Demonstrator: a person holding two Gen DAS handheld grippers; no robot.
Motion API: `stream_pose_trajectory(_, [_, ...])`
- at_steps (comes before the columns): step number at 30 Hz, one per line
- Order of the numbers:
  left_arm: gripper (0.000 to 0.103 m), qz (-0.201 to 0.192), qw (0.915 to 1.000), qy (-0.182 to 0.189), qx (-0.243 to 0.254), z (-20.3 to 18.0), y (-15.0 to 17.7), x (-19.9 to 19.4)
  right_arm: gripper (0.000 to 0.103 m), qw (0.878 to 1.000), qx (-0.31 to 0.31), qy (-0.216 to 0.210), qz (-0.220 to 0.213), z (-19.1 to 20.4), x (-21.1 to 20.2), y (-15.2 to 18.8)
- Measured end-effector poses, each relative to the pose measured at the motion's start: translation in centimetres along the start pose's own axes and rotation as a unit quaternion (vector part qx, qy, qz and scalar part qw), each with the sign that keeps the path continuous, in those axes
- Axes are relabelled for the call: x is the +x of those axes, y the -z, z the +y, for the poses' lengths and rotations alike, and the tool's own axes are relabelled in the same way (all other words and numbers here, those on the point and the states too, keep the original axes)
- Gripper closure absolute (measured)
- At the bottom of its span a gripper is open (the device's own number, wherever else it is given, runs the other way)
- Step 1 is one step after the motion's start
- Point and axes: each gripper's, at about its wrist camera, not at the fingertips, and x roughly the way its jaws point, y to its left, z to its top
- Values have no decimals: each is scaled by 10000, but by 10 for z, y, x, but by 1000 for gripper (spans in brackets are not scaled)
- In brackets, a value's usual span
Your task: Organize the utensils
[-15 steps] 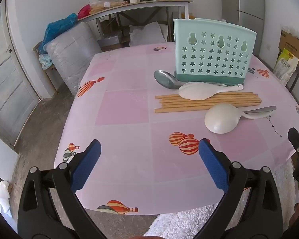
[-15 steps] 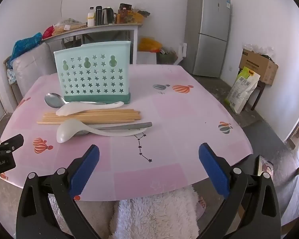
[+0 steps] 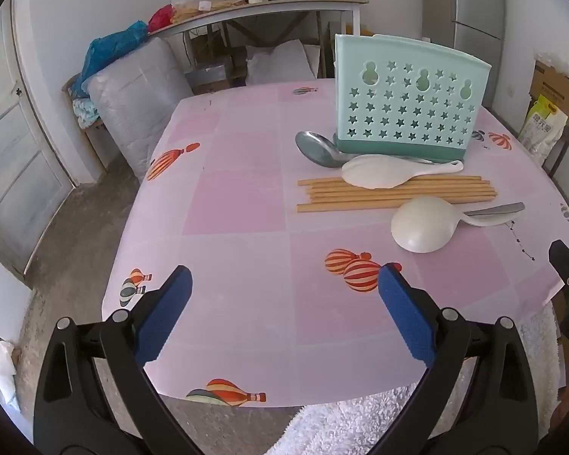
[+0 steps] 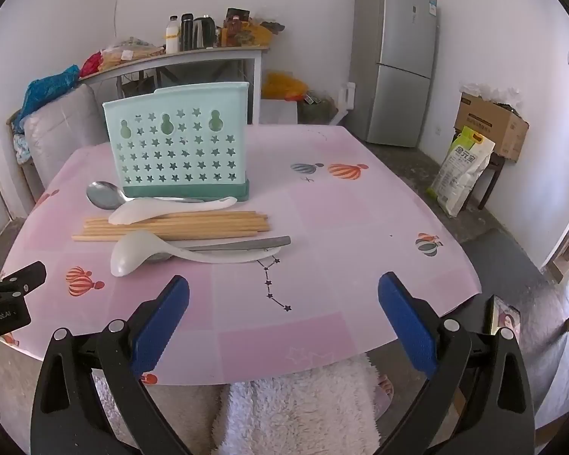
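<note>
I hold both tools spread wide and empty: the left gripper (image 3: pixel 284 314) and right gripper (image 4: pixel 284 318) hover over the table's near edge, well short of the mint holder (image 4: pixel 178 144). Chopsticks (image 4: pixel 170 225) and spoons (image 4: pixel 163 250) lie just before the holder.

White walls, grey fridge (image 4: pixel 396 60), cluttered side table (image 4: pixel 193 57), concrete floor (image 4: pixel 489 242).

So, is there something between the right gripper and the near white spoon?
Nothing visible. Only bare tablecloth lies between the open right gripper and the white spoon. A metal utensil rests beside its handle, touching or nearly so.
</note>
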Motion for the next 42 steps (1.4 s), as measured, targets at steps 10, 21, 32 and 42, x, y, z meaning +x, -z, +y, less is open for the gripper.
stream_pose_trajectory(10, [9,2,10000,3,-40,4,-2,-1,6,10000,-11,-32,-46,2,-5,-2])
stream_pose_trajectory(21, [9,-7,10000,2,-49,6,-1,-1,6,10000,-2,-57,-64,2,-5,-3])
stream_pose_trajectory(32, [9,-10,10000,-5,-50,7,-1,-1,6,9999,16,-73,-75,2,-6,-3])
stream_pose_trajectory(42, [9,-9,10000,-3,-43,7,-1,-1,6,9999,28,-97,-85,2,-7,-4])
